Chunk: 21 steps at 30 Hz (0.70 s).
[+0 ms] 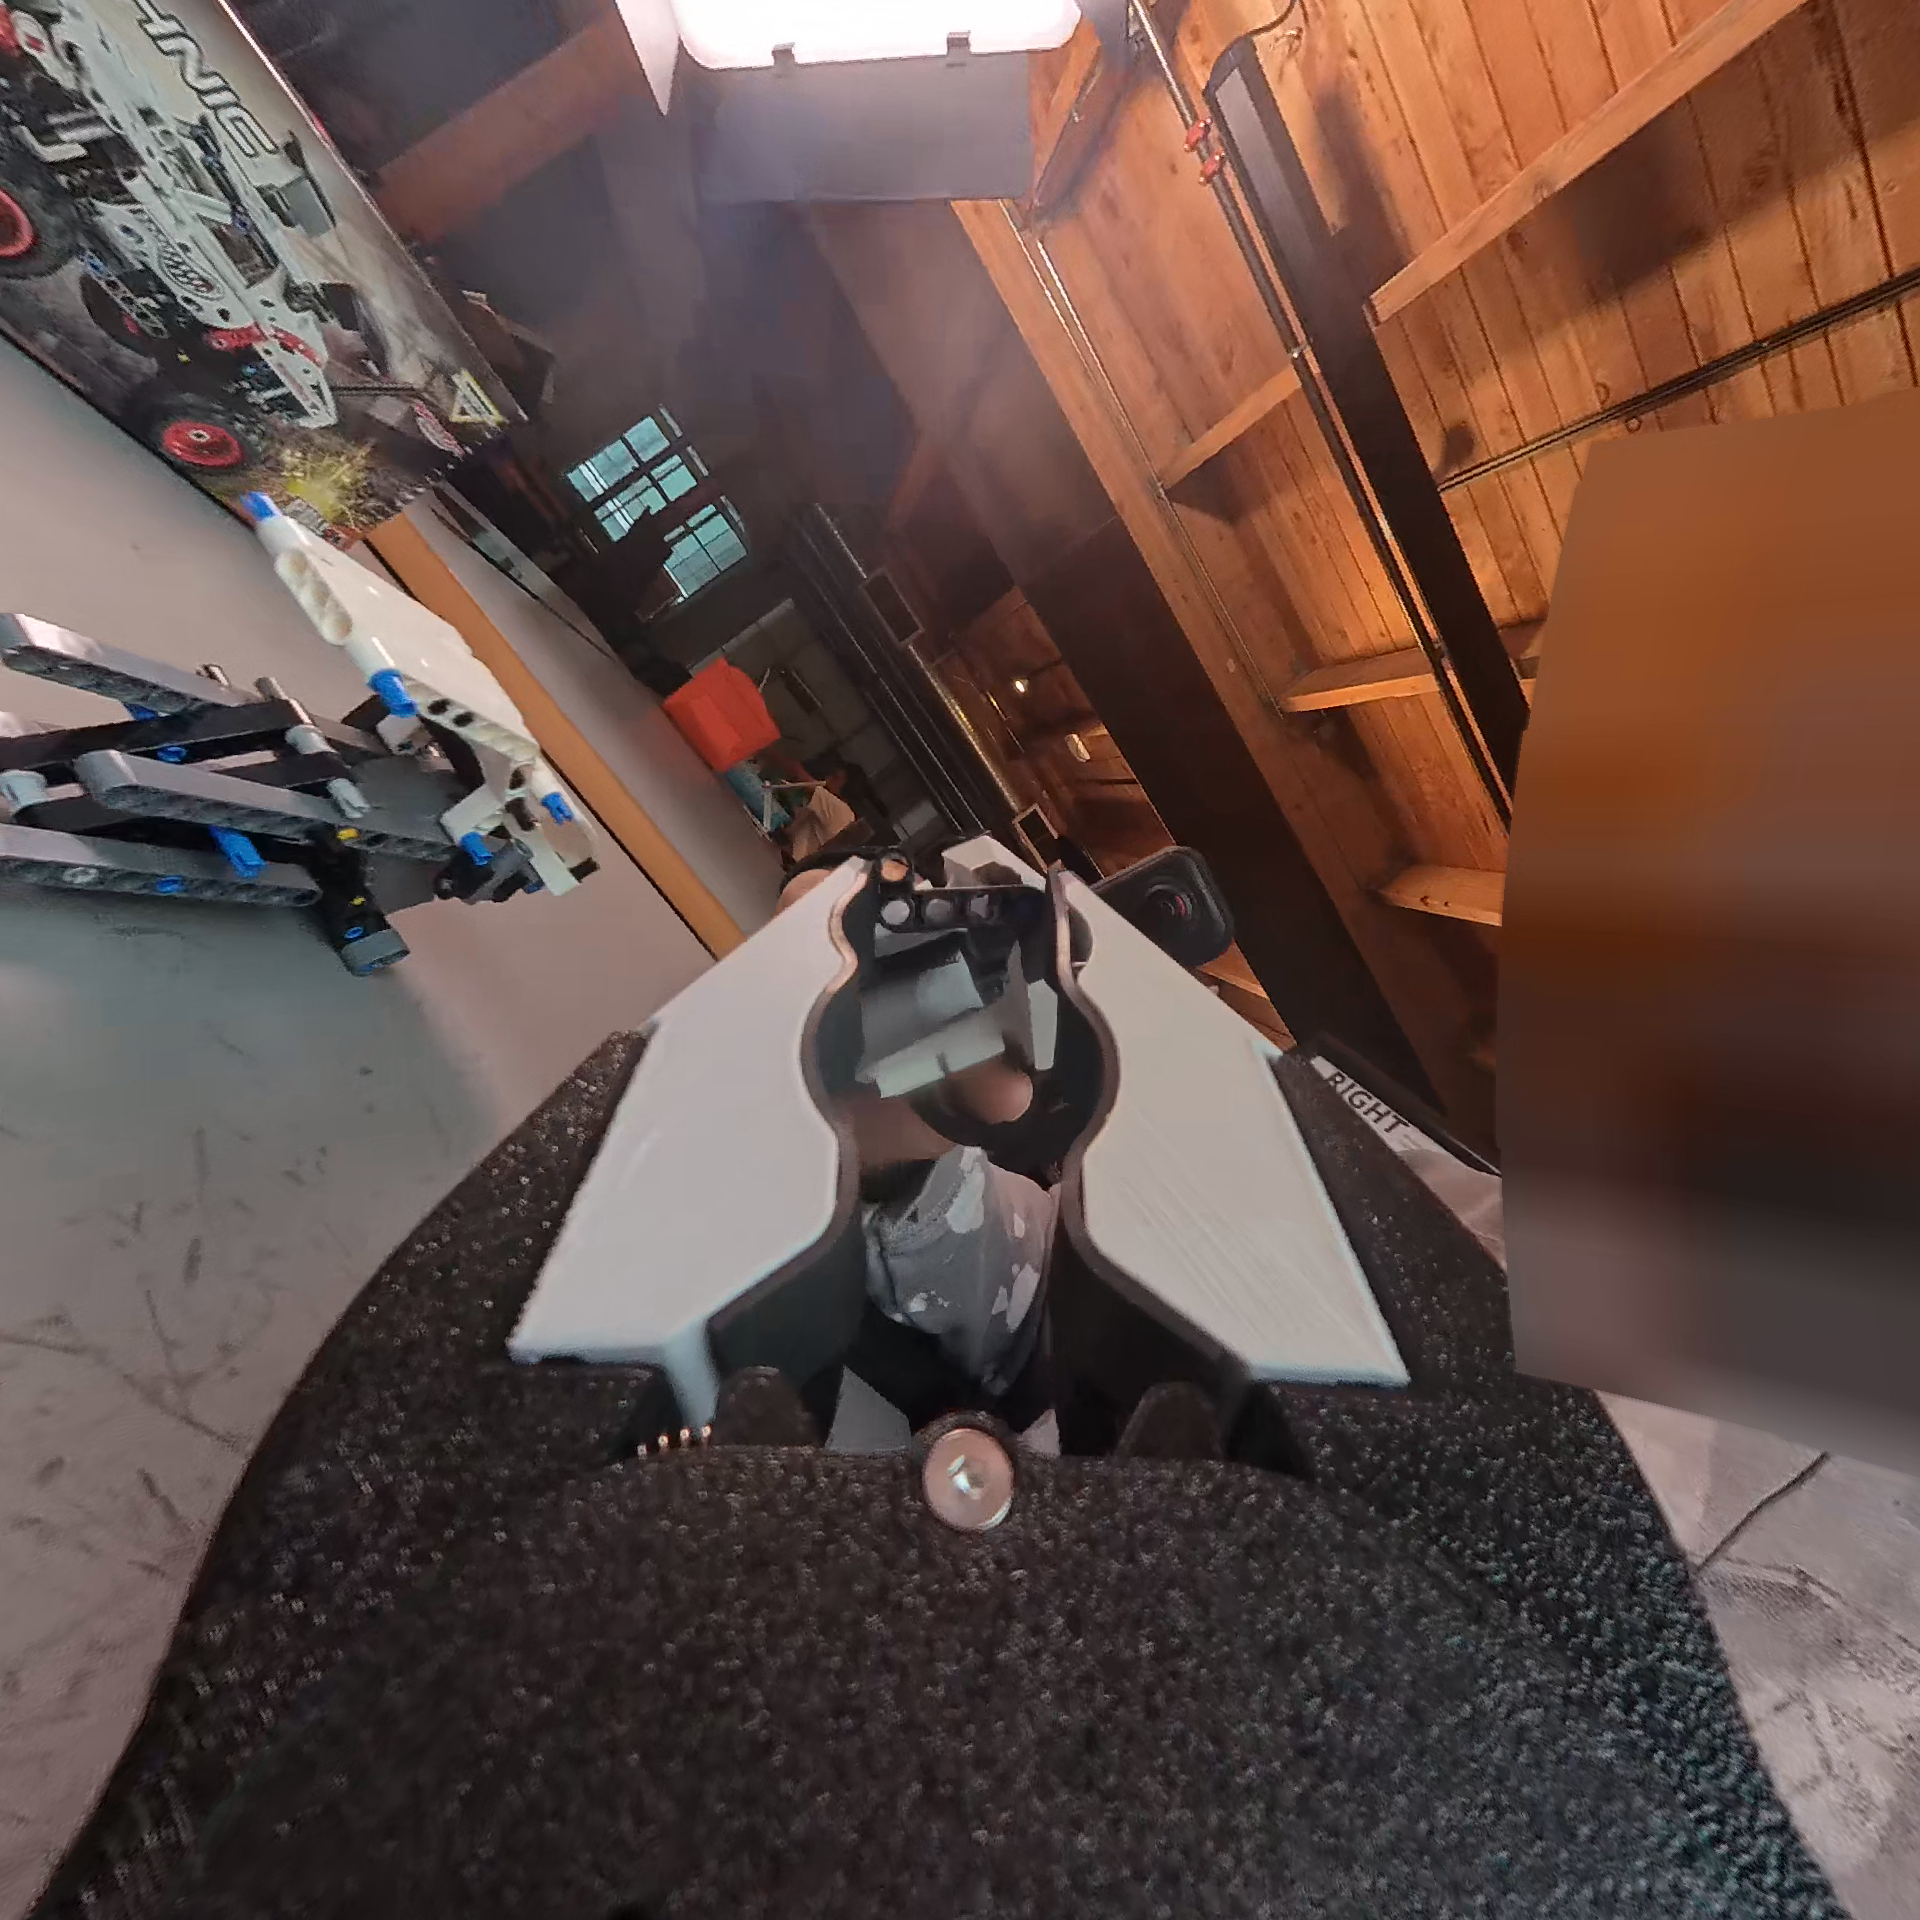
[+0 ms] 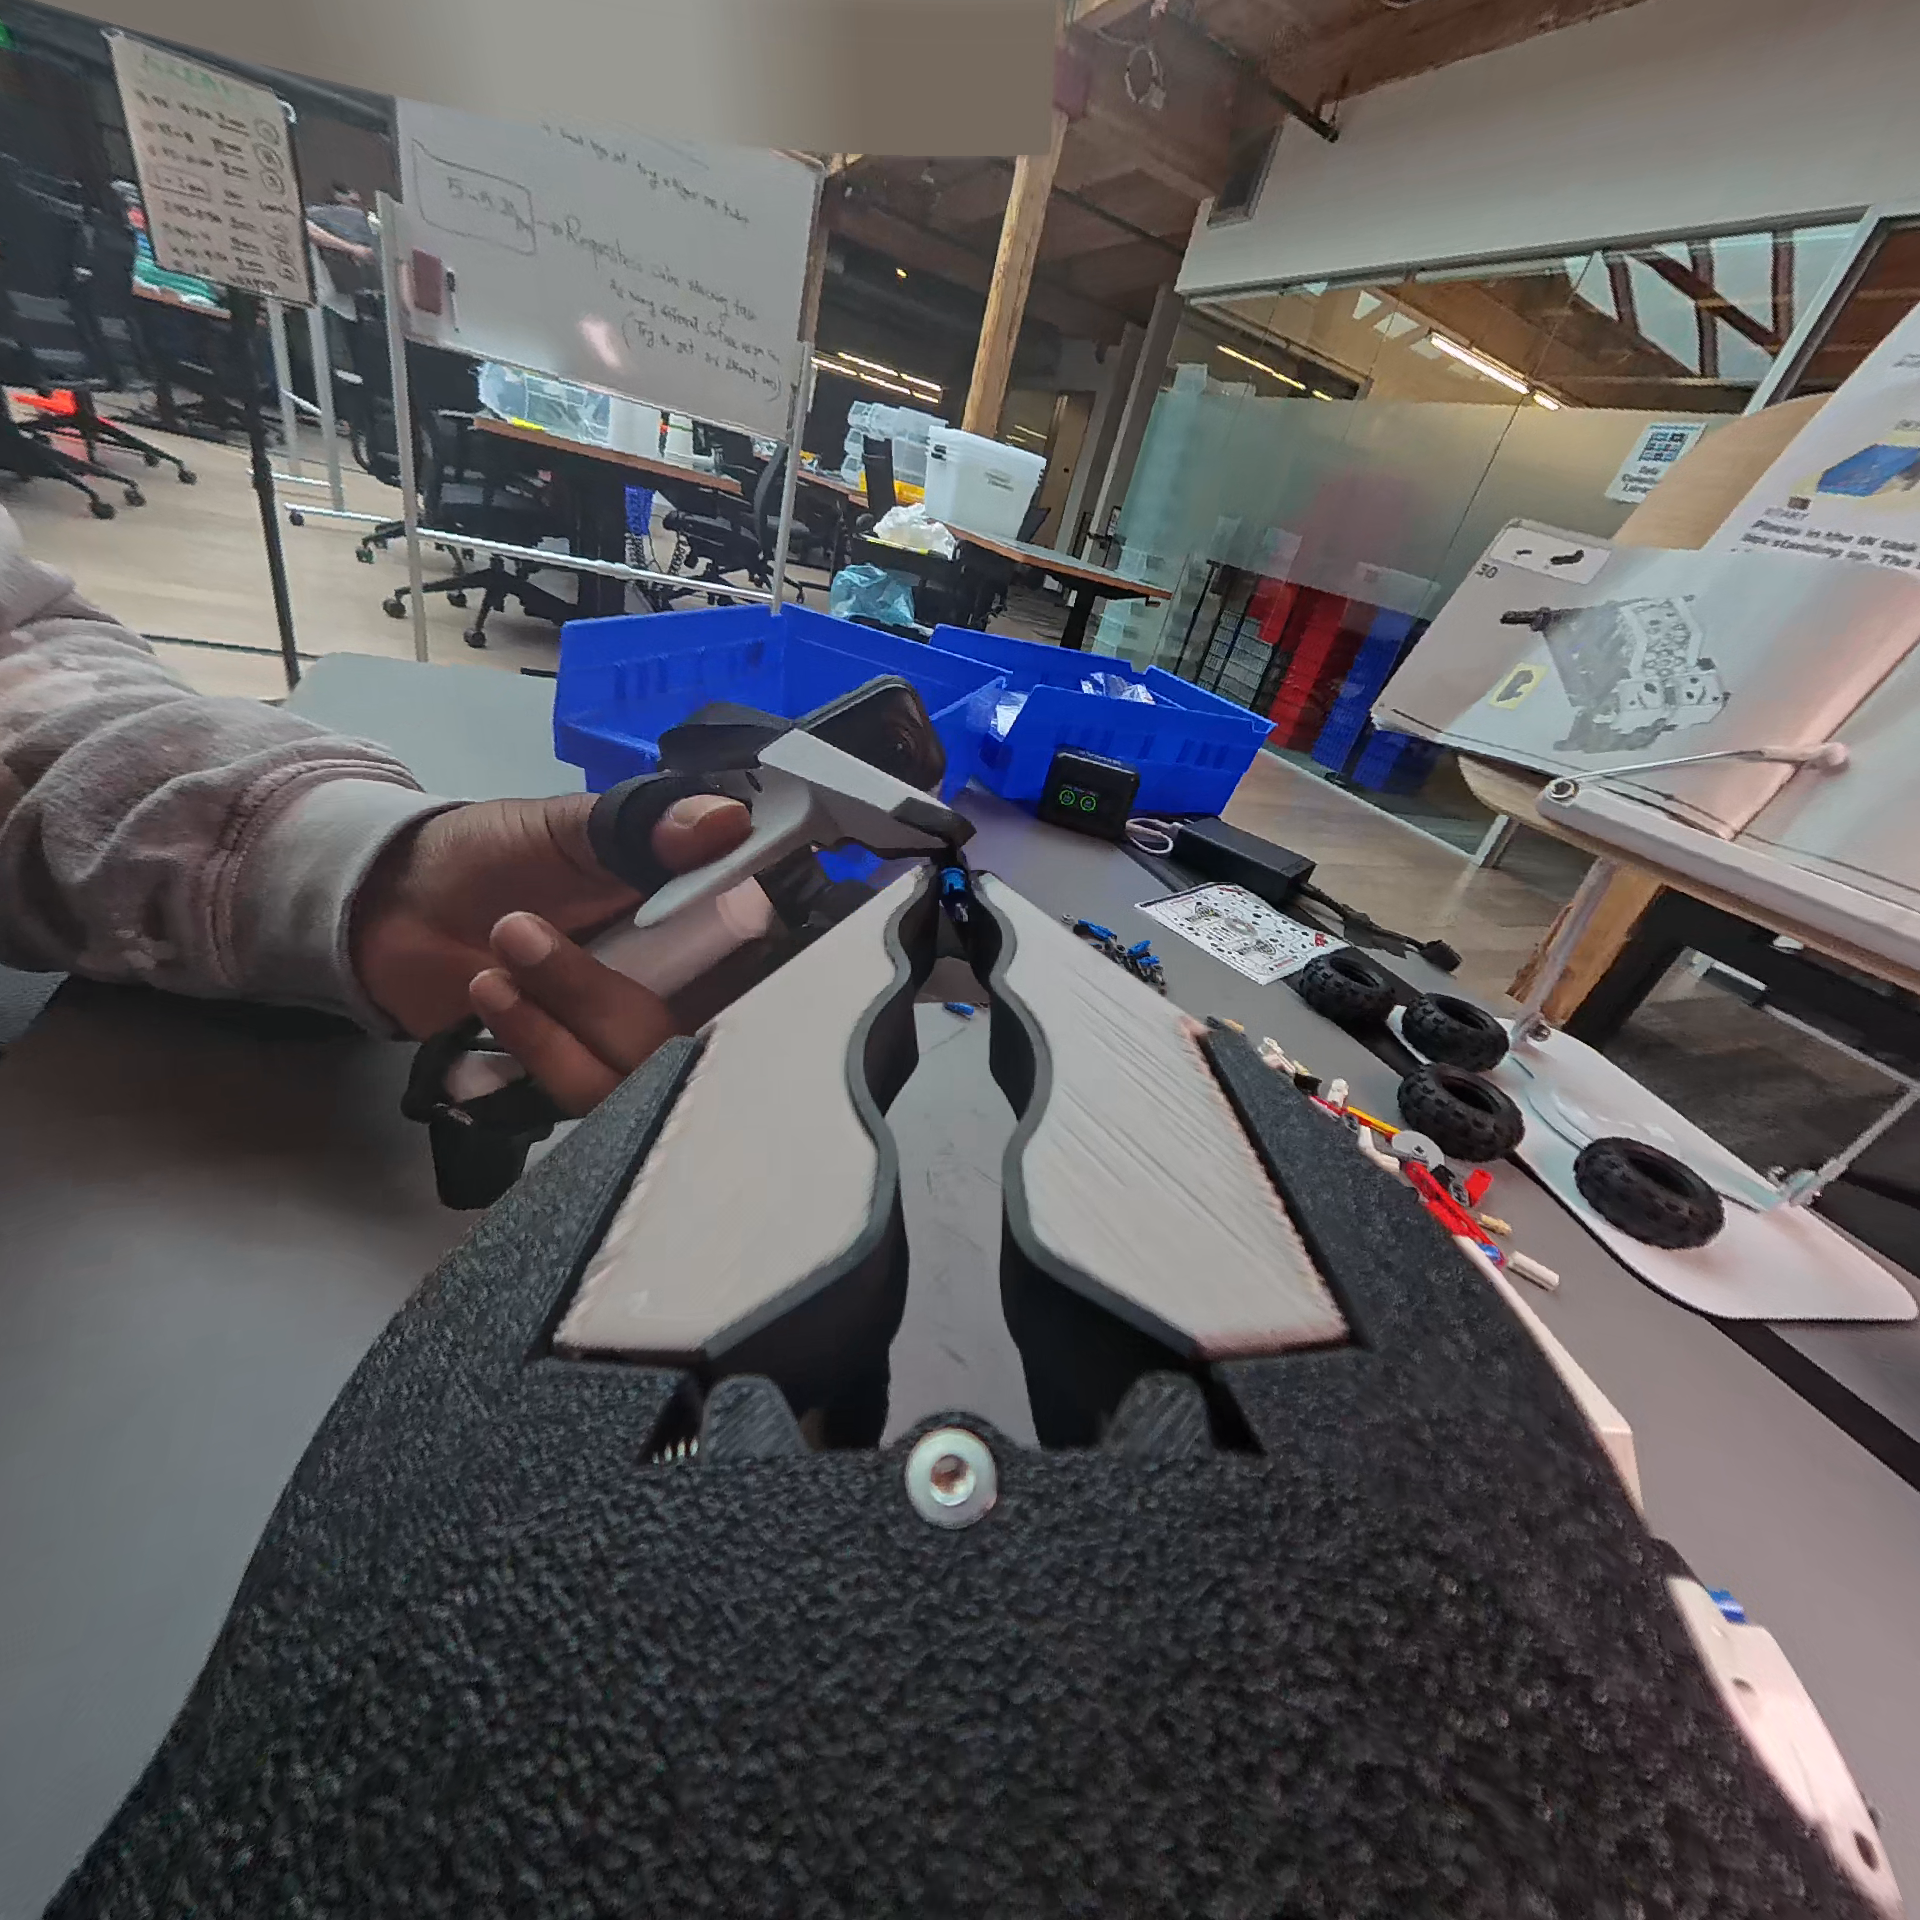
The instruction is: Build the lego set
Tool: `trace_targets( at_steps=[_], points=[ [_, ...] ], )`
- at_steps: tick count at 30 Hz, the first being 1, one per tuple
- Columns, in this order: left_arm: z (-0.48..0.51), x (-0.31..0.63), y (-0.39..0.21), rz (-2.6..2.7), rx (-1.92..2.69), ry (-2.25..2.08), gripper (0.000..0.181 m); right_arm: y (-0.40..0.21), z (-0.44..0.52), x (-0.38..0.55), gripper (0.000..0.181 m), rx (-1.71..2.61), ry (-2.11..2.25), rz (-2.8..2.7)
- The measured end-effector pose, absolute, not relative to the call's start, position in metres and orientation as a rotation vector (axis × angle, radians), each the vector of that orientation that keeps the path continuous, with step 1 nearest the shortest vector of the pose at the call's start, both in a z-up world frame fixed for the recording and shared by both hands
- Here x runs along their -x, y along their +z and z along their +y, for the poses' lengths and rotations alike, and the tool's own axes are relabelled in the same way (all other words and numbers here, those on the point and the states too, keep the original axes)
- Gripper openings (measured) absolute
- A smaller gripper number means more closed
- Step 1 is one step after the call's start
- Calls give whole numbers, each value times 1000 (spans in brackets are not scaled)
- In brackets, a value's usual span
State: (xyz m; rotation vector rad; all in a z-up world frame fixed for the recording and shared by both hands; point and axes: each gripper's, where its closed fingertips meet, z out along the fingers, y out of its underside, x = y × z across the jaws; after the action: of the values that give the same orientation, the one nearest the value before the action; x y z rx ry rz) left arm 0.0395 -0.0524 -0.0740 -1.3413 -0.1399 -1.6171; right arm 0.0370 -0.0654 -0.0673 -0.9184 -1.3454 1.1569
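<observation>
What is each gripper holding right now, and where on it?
Left gripper pinches a small black-and-grey Lego sub-assembly at its black beam end. Right gripper nips a small blue pin at its tips.

Each gripper, left gripper (image 1: pixel 951 894) and right gripper (image 2: pixel 951 894), has a black, coarse-textured body carrying two light grey fingers (image 1: pixel 707 1143) with wavy inner edges lined in black rubber. A silver screw (image 2: pixel 948 1475) sits centrally at the base of the fingers. The person wears a pale pink mottled sleeve (image 2: pixel 156 769), and black straps (image 2: pixel 634 821) loop over the fingers of the hand (image 2: pixel 520 914).
</observation>
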Motion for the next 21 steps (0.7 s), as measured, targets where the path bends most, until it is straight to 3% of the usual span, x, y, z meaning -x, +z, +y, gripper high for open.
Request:
trace_targets(
  at_steps=[4,10,21],
  points=[
    [-44,-20,-77,-197,1344,-1422,31,-68,-55,-32,20,1003,1102,-1277],
    [-45,-5,-67,-89,1364,-974,31,-86,-48,-16,19,1179,932,-1199],
    [-42,-10,-75,-209,1337,-1029,33,-75,-46,-3,16,1150,786,-1160]
  ],
)
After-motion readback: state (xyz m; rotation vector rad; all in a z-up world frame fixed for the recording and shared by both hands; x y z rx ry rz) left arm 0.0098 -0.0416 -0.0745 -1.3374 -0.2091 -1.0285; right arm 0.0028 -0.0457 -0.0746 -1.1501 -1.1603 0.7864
